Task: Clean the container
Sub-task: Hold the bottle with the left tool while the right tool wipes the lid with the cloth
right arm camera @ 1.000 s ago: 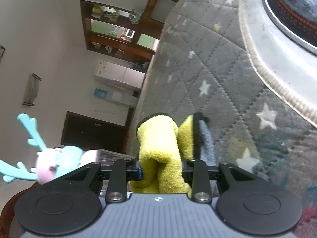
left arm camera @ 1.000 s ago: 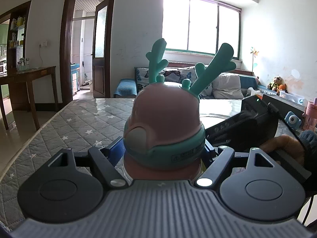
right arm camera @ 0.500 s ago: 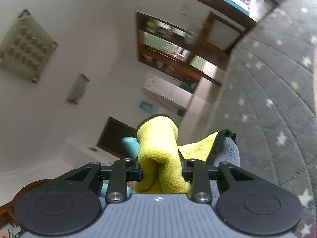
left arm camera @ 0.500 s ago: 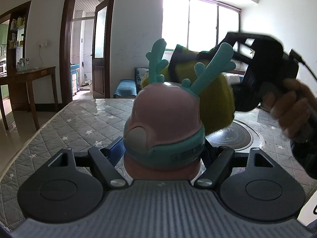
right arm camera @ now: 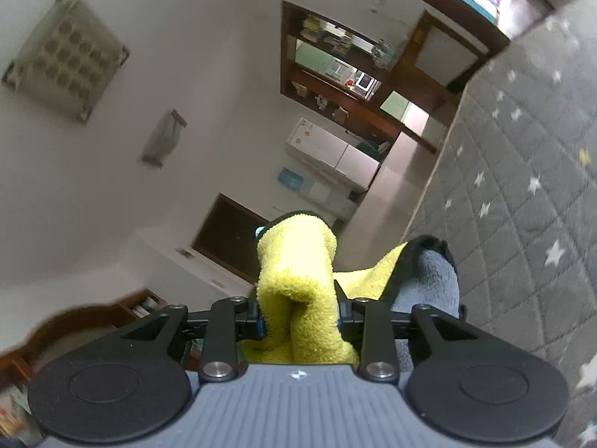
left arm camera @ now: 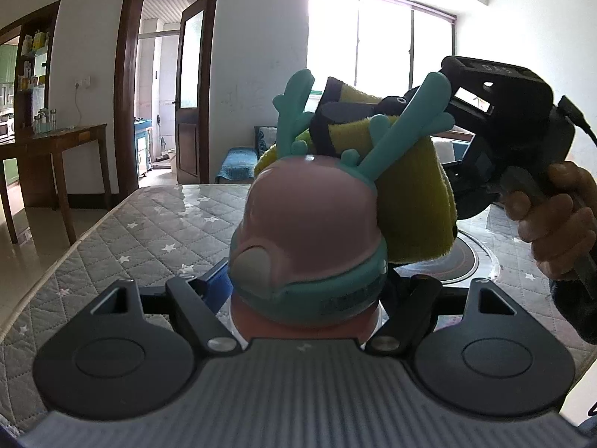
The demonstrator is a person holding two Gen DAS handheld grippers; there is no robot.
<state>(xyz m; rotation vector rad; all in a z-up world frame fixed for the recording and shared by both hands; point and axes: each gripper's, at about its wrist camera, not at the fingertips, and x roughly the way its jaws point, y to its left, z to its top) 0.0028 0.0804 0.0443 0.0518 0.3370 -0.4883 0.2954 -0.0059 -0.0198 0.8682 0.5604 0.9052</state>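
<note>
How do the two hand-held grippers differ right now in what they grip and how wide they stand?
The left hand-held gripper clamps the pink deer-antlered container; the right hand-held gripper pinches a yellow cloth. The left's jaws stand wide around the container's body; the right's sit nearly shut on the soft fold. Both are closed on something.

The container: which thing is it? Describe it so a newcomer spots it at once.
Start at the grey star-quilted table cover. Above its near end, the left tool holds the container: a pink domed bottle top with a teal band. Its teal antlers set it apart from the yellow cloth beside it.
</note>
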